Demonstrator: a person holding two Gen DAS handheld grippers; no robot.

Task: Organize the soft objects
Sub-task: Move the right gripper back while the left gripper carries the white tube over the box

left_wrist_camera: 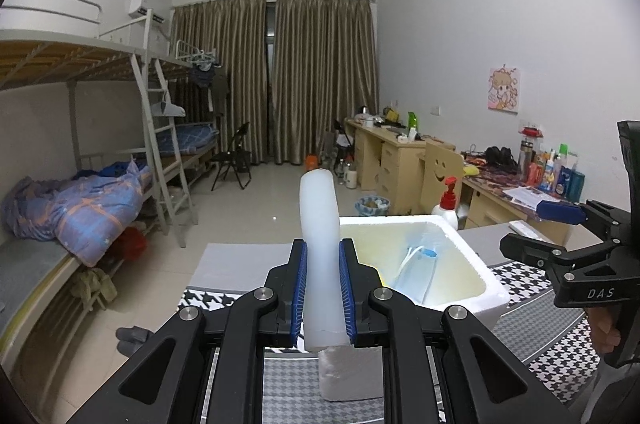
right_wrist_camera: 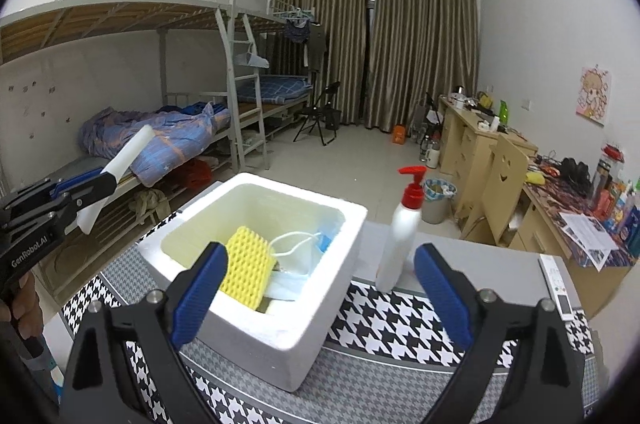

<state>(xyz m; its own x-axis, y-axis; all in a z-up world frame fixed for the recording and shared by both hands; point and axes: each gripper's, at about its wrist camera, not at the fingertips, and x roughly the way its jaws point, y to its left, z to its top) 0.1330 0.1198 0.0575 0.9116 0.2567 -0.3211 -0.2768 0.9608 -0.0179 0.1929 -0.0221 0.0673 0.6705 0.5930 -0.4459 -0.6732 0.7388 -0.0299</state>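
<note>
My left gripper [left_wrist_camera: 323,288] is shut on a long white translucent soft strip [left_wrist_camera: 320,224], which sticks up and forward between its blue pads. From the right wrist view the same strip [right_wrist_camera: 128,156] and left gripper [right_wrist_camera: 86,190] show at the far left, left of the box. A white foam box [right_wrist_camera: 320,304] sits on the houndstooth mat [right_wrist_camera: 400,336]; inside lie a yellow sponge [right_wrist_camera: 246,266] and a blue face mask [right_wrist_camera: 300,280]. My right gripper [right_wrist_camera: 320,296] stands open above the box's near side, empty. In the left wrist view it shows at the right edge [left_wrist_camera: 560,224].
A white pump bottle with a red top [right_wrist_camera: 402,236] stands just right of the box. A white remote [right_wrist_camera: 556,284] lies at the table's right edge. A small white foam block [left_wrist_camera: 348,372] sits below the left gripper. Bunk beds stand left, cluttered desks right.
</note>
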